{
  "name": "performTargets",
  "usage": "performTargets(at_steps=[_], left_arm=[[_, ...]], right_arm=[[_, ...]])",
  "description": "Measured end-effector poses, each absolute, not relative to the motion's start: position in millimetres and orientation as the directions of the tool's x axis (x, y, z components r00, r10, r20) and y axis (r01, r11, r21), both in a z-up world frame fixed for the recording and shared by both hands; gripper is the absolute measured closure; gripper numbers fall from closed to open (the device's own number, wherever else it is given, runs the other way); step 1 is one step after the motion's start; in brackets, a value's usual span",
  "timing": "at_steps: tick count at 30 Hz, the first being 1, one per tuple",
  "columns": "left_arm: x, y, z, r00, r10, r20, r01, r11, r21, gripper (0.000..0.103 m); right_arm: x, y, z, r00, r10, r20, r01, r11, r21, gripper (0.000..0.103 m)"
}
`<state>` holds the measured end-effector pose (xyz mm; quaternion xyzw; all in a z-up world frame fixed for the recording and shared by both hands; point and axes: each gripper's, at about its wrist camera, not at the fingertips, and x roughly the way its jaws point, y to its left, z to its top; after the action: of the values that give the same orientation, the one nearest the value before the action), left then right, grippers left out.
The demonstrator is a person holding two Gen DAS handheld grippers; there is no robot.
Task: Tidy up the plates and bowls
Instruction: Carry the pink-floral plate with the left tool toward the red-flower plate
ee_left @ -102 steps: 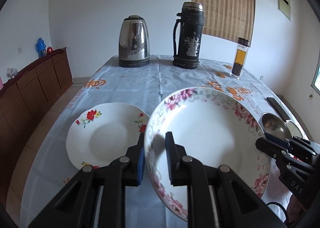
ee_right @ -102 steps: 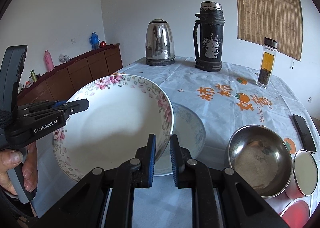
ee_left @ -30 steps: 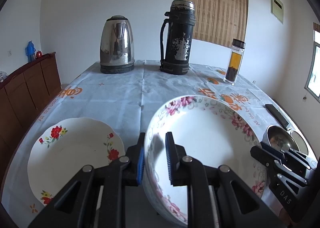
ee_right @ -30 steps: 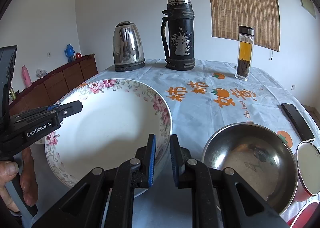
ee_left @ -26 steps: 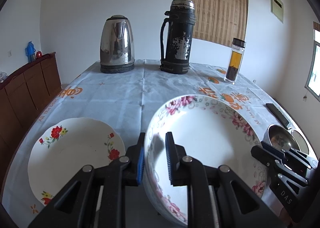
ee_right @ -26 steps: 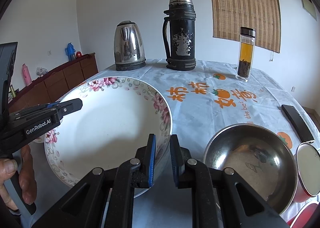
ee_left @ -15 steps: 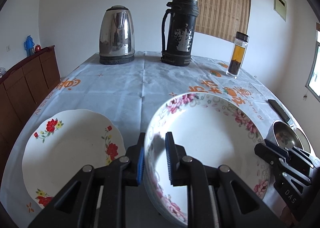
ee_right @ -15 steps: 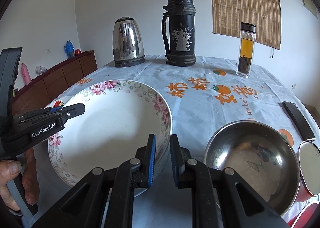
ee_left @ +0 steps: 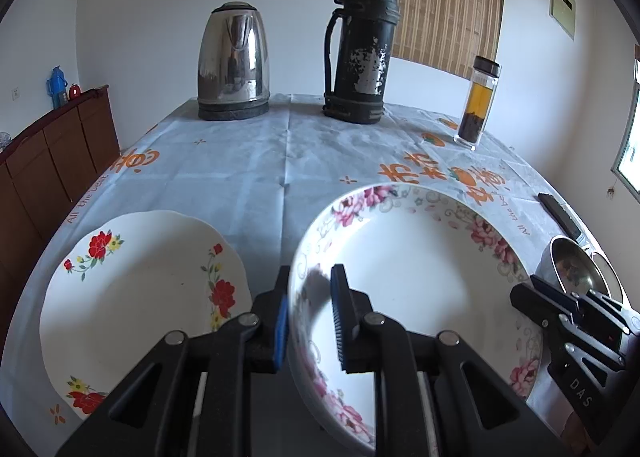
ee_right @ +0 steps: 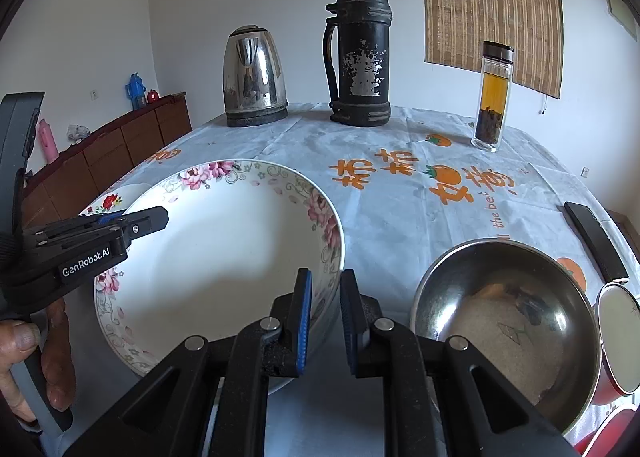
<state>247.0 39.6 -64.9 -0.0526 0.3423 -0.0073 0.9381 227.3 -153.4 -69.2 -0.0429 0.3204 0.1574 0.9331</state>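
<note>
A large white bowl with a pink flower rim (ee_left: 416, 257) (ee_right: 224, 241) is held from both sides. My left gripper (ee_left: 310, 315) is shut on its left rim. My right gripper (ee_right: 323, 321) is shut on its right rim. Each gripper shows in the other's view, the right gripper (ee_left: 560, 309) and the left gripper (ee_right: 120, 225). A white plate with red flowers (ee_left: 132, 289) lies on the table to the left of the bowl. A steel bowl (ee_right: 504, 321) sits to the right.
A steel kettle (ee_left: 234, 65), a black thermos (ee_left: 360, 53) and a glass tea bottle (ee_left: 478, 105) stand at the table's far end. A black remote (ee_right: 594, 241) and a red-rimmed cup (ee_right: 618, 341) lie at the right edge. A wooden sideboard (ee_left: 48, 161) runs along the left.
The flowered bowl, held by both grippers, has come down a little lower over the table, beside the red-flower plate. Both grips are unchanged.
</note>
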Motion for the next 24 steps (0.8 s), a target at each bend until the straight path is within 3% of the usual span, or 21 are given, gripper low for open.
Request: performTargets(at_steps=[24], left_arm=[[252.0, 39.5, -72.9, 0.732, -0.043, -0.680, -0.029, 0.995, -0.094, 0.086]], right_arm=[[226.8, -144.8, -71.5, 0.740, 0.223, -0.634, -0.315, 0.949, -0.033, 0.087]])
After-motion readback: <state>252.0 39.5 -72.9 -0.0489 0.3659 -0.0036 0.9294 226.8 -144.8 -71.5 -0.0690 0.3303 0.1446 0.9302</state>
